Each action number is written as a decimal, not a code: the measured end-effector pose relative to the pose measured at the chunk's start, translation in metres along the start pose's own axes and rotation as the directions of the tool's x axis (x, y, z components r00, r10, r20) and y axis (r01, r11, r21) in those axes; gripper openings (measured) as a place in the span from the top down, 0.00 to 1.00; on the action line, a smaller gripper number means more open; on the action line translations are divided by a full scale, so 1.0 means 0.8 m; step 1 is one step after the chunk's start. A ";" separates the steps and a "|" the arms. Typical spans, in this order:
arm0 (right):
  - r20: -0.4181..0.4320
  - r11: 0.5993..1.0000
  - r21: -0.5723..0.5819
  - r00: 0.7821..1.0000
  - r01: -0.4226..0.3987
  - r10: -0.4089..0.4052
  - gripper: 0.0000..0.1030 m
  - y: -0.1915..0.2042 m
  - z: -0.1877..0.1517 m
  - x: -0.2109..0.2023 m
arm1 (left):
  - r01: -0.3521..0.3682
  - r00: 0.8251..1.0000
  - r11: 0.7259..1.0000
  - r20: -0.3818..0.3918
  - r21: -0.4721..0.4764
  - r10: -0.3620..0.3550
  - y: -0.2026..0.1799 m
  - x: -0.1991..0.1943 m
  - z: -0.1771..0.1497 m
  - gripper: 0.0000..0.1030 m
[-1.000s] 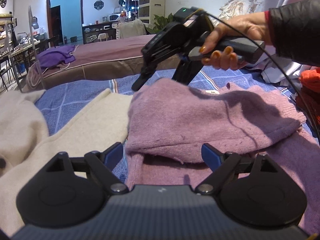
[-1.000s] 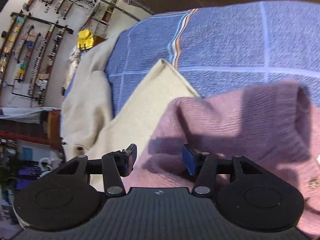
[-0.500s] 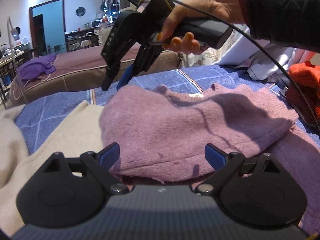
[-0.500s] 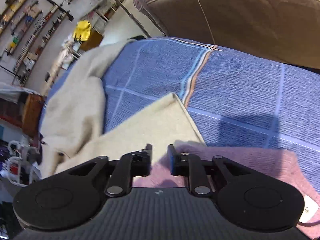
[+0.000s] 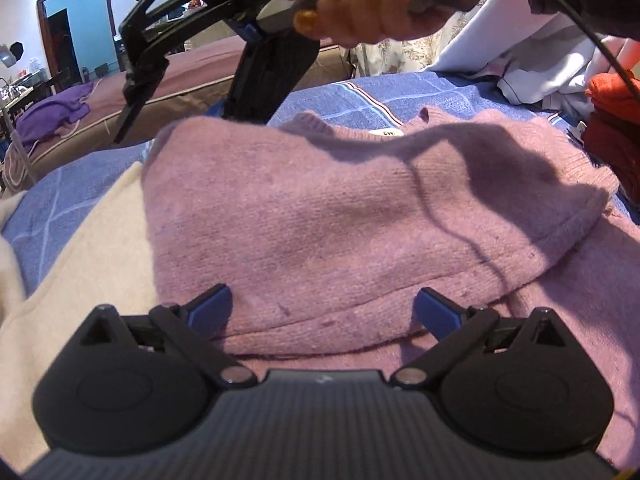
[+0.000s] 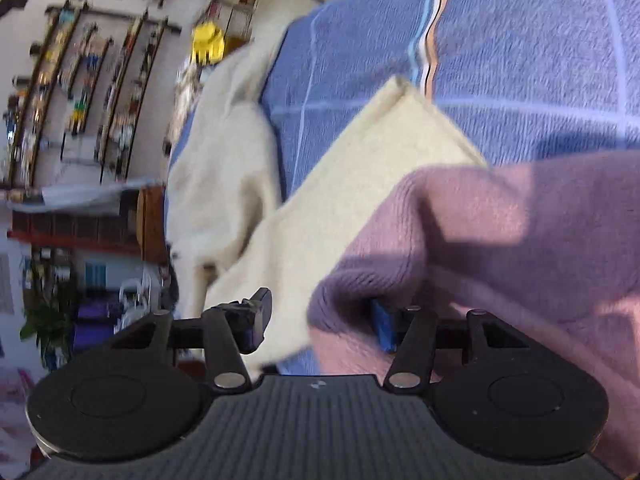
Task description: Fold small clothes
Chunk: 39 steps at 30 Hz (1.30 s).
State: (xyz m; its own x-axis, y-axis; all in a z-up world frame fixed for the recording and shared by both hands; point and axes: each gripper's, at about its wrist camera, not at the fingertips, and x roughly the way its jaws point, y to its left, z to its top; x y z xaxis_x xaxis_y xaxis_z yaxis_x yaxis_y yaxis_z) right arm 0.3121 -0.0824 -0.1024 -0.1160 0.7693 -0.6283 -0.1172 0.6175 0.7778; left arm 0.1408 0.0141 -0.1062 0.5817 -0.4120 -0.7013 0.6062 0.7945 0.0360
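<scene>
A pink-lilac knitted sweater (image 5: 360,216) lies partly folded on a blue checked blanket (image 5: 360,96). My left gripper (image 5: 322,312) is open, its blue pads just above the sweater's folded near edge. My right gripper (image 6: 320,322) is open at the sweater's far left corner (image 6: 460,232); a fold of knit lies over its right pad. In the left wrist view the right gripper (image 5: 168,92) hangs over the sweater's far left corner, held by a hand.
A cream garment (image 5: 80,248) lies left of the sweater, overlapping the blanket; it also shows in the right wrist view (image 6: 360,168). Red clothes (image 5: 612,120) and white cloth (image 5: 520,48) sit at the right. A brown bed (image 5: 192,76) stands behind.
The right gripper was nearly shut half a second ago and has opened wide at the sweater's far left corner. The left gripper has stayed open and moved closer over the sweater.
</scene>
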 end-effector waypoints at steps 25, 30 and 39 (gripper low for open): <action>0.652 0.555 -0.450 0.682 0.700 -0.331 0.00 0.080 -0.132 -0.003 | -0.057 0.998 0.992 -0.021 -0.115 0.055 0.026 -0.037 0.003 0.00; 0.596 0.633 -0.456 0.743 0.626 -0.305 0.00 0.081 -0.241 -0.074 | -0.056 0.998 0.988 0.011 -0.146 0.059 0.039 -0.100 -0.027 0.03; 0.582 0.621 -0.260 0.634 0.739 -0.509 0.00 -0.052 -0.285 -0.015 | -0.117 0.993 0.984 -0.049 -0.136 0.111 0.004 -0.135 -0.049 0.08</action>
State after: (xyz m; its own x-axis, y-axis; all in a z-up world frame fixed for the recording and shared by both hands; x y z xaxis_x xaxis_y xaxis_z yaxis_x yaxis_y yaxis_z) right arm 0.0935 -0.1550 -0.1313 0.5607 0.2683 -0.7833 -0.4153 0.9096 0.0142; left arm 0.0583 0.0786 -0.0581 0.6187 -0.2988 -0.7266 0.4544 0.8906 0.0207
